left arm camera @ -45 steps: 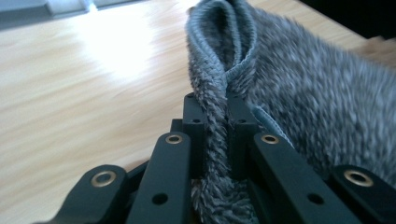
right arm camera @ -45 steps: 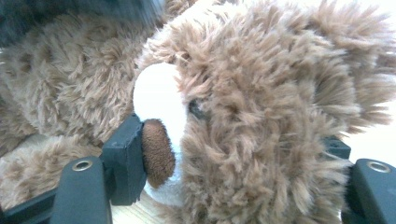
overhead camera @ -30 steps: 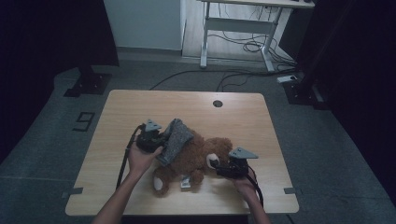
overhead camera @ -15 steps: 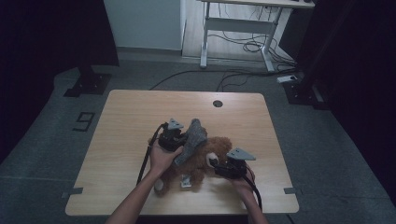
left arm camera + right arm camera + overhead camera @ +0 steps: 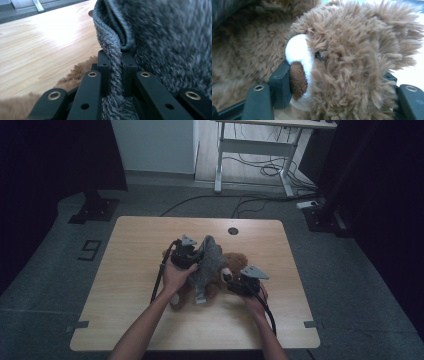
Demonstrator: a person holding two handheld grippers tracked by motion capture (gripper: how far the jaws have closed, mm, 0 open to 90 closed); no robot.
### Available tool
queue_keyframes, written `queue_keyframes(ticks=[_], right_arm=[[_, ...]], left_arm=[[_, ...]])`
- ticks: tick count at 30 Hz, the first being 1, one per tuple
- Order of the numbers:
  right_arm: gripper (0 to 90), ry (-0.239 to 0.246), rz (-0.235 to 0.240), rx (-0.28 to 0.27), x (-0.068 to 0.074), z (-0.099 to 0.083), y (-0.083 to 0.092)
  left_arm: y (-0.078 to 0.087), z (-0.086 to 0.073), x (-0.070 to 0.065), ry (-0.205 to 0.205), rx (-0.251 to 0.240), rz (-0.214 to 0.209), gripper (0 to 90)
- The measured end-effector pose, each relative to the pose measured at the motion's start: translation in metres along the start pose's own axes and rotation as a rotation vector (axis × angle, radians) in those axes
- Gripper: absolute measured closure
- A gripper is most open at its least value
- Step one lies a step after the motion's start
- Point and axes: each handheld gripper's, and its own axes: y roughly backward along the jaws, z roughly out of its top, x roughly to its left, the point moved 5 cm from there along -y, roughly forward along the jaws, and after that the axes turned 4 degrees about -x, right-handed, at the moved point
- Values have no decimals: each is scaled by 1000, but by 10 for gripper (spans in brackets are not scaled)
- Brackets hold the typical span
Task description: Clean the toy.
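Two grippers are working on one brown teddy bear [image 5: 227, 270] lying near the middle of the wooden table [image 5: 130, 255], a little toward the near edge. The left gripper [image 5: 192, 257] is clamping a grey knitted garment [image 5: 210, 260]; in the left gripper view its jaws are standing nearly together, with the ribbed hem of the garment [image 5: 113, 57] pinched between the pads. The garment is rising from the bear like a small tent, its peak pointing toward the far side, its lower part draping over the bear's body.

The right gripper [image 5: 235, 281] is pressing in at the bear's head from the right. In the right gripper view the jaws are standing about half apart with the bear's head [image 5: 352, 62] between them; the left jaw is touching the brown nose and white muzzle, and the right jaw is mostly buried in fur, so they appear to be gripping the head, holding it steady.

Judging progress: the work in hand looks like dressing or undressing the bear, and I cannot tell which. The garment is partly on, bunched over the torso, with the head bare and the legs sticking out toward the near left. No sleeve or neck opening is visibly threaded. Most of the job seems to be remaining: the hem needs guiding fully over or off the body while the head stays pinned.
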Motion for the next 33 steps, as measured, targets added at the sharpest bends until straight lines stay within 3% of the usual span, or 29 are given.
queue_keyframes(ticks=[4, 9, 11, 15, 21, 23, 28, 31, 33], right_arm=[[293, 35, 58, 6, 0, -5, 9], [215, 53, 95, 16, 5, -11, 22], [135, 39, 91, 22, 8, -11, 27], [68, 11, 114, 63, 11, -7, 33], [6, -63, 145, 73, 0, 4, 36], [0, -74, 144, 62, -2, 8, 36], [0, -159, 134, 20, -12, 22, 29], [0, -153, 138, 65, -12, 21, 20], [59, -144, 162, 95, -6, 16, 15]], left_arm=[[-3, -12, 2, 7, 20, -21, 804], [8, -33, 0, 39, 6, -94, 812], [12, -40, 0, 57, -6, -116, 815], [16, -49, -3, 58, -39, -116, 821], [18, -56, -4, 78, -67, -123, 824], [18, -56, -5, 79, -69, -120, 824], [20, -57, -7, 66, -73, -117, 824], [21, -58, -8, 62, -76, -116, 824], [22, -58, -9, 57, -75, -118, 823]])
